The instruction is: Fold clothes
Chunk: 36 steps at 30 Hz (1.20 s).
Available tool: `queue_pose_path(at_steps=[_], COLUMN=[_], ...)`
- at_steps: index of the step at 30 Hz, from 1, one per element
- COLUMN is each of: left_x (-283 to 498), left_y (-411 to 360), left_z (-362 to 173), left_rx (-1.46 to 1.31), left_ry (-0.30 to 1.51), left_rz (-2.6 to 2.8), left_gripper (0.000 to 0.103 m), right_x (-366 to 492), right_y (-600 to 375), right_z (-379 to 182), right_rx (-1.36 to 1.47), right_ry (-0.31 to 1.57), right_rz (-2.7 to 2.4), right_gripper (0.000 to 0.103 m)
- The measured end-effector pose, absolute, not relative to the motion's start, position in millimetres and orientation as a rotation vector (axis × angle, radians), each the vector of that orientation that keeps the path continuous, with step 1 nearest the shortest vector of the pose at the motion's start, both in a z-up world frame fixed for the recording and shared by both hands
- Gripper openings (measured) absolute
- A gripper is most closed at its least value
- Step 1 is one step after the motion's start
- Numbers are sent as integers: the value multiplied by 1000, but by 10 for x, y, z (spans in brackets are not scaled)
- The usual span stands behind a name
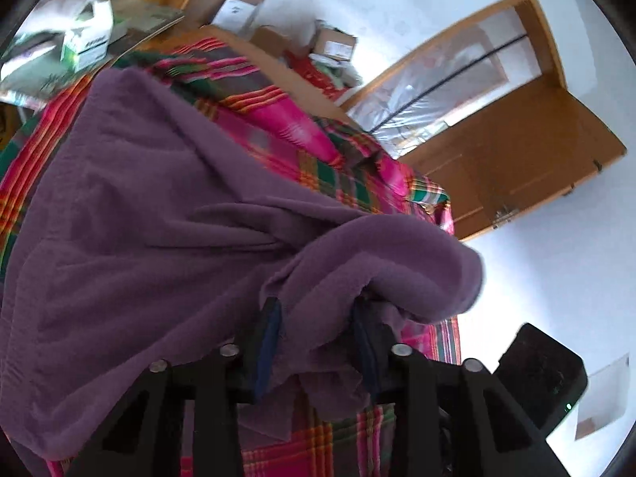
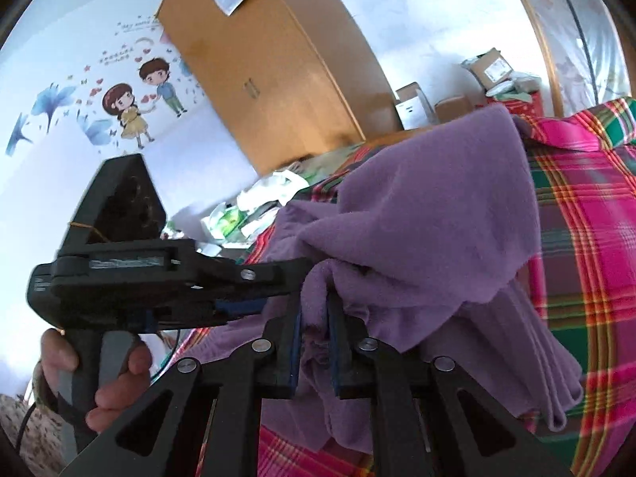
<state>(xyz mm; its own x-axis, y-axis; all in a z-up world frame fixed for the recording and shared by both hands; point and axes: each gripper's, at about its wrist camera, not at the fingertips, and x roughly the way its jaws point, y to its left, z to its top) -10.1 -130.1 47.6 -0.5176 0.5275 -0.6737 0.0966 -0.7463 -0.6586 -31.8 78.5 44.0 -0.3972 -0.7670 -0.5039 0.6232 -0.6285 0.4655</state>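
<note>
A purple garment lies rumpled across a bed covered by a pink and green plaid sheet. My left gripper is shut on a bunched fold of it, with cloth filling the gap between the blue pads. In the right wrist view the same garment hangs lifted in a peak over the sheet. My right gripper is shut on a thin edge of purple cloth. The left gripper bites the cloth just beside it, held by a person's hand.
A wooden wardrobe stands beyond the bed, with cardboard boxes along the wall. Plastic bags and packets clutter the bed's far side. A green and white box sits near the bed's corner, and a wooden door stands open.
</note>
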Motion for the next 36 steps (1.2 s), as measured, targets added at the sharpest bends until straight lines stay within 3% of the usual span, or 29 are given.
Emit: queue_pose_path(at_steps=[4,14,23,25,29,30,31,33,36], left_x=[-157,-235,-266,-269,-265,-267,-269,-284,-265], left_y=[-1330,-1453,-1445,-1440,-1411,-1400,-1387,-1333,-1223], left_z=[352,223,169,167,186,189,194,224,325], left_rx=[-1398,-1432,-1451,-1454,-1456,-1452,-1447,-1422,-1351], left_ry=[-975,-1007,-1014,-1011,-992,-992,-994,-992,-967], left_rz=[2322,2339,2312,2310,2307,2304,2302,2299,2281], left_gripper=[22,22,22,22,21,19,17,14,13], right_x=[-347,-328,-679,-716,-749,-748,-746,-739,-722], right_y=[747,1513,1753,1684,1652,1651,1648,1650,1690], right_z=[406,453,118,57,22,39,59,100,171], right_rx=[926,957,1122,1133,1128,1124,1119,1107,1075], right_ry=[-242,-248,-185,-156,-146,-144,-139,-137,-154], right_rz=[-2061,-2174,-2289,-2278,-2283,-2288,-2294,-2305,-2327], right_gripper=[15,25,34,47,47,45,29,10,9])
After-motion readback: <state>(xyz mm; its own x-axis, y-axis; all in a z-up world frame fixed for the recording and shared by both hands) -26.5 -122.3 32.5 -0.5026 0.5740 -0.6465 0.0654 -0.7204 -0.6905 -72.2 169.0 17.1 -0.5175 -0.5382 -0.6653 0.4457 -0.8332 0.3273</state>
